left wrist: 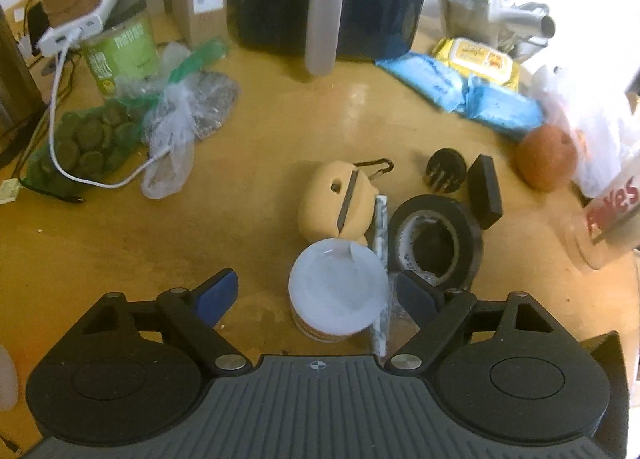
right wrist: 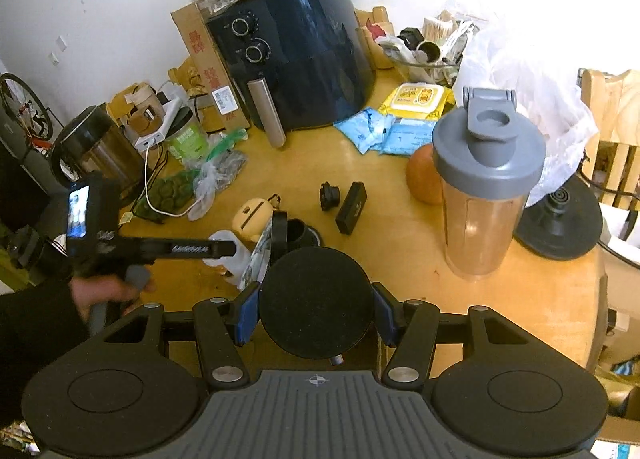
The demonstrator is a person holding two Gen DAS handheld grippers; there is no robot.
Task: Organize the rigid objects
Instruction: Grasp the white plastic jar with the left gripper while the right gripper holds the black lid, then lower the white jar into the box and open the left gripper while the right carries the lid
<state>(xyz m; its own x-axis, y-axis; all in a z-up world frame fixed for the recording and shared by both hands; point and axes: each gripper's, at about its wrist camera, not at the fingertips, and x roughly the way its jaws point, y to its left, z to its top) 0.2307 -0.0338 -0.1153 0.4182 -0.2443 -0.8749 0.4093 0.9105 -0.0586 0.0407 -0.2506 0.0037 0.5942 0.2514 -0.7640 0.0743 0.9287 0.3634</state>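
Observation:
In the left wrist view my left gripper (left wrist: 316,293) is open, its blue pads either side of a small white-lidded jar (left wrist: 338,293) on the yellow table. A wrapped stick (left wrist: 380,267) lies beside the jar. Behind stand a black tape roll (left wrist: 434,241), a tan earbud case (left wrist: 338,199), a black round cap (left wrist: 446,171) and a black rectangular block (left wrist: 484,197). In the right wrist view my right gripper (right wrist: 316,315) is shut on a black round disc (right wrist: 316,303), held above the table edge. The left gripper (right wrist: 224,247) shows there too, over the jar.
A dark air fryer (right wrist: 296,47) stands at the back with a metal cylinder (right wrist: 266,113) leaning on it. A shaker bottle (right wrist: 486,187), an orange (right wrist: 422,177), blue packets (right wrist: 384,131), plastic bags (left wrist: 172,127), a green can (left wrist: 122,53) and a white cable (left wrist: 60,119) crowd the table.

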